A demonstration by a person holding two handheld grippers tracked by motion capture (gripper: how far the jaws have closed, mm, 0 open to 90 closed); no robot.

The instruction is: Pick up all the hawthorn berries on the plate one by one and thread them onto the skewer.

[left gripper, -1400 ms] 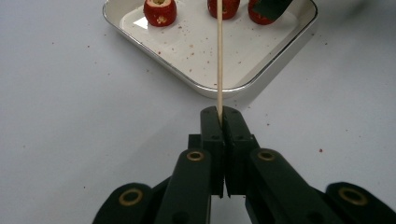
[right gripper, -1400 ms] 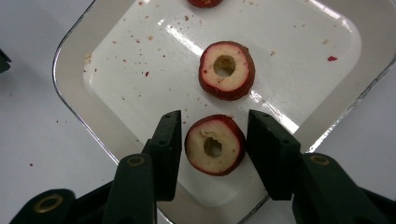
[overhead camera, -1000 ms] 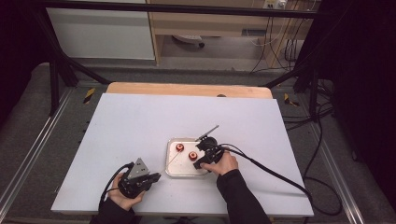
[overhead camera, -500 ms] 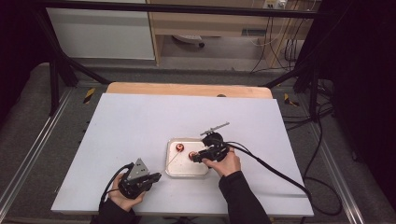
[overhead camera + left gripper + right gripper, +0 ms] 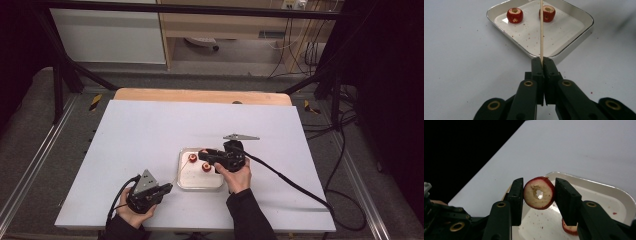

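The left hand-held gripper (image 5: 543, 62) is clamped shut on a thin wooden skewer (image 5: 541, 30) that points over the shallow white square tray (image 5: 574, 40) on the tabletop (image 5: 150, 130); the right hand-held gripper (image 5: 538, 195) pinches a red cored fruit ring (image 5: 539, 193) above that tray; risk: bore and skewer tip misalign, so the ring likely splits or slips from the pads; excess pressure may crush it; the skewer may snap if side-loaded.

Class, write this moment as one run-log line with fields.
left gripper: shut on skewer | right gripper: shut on cored red fruit, hole facing camera | tray: two fruits inside
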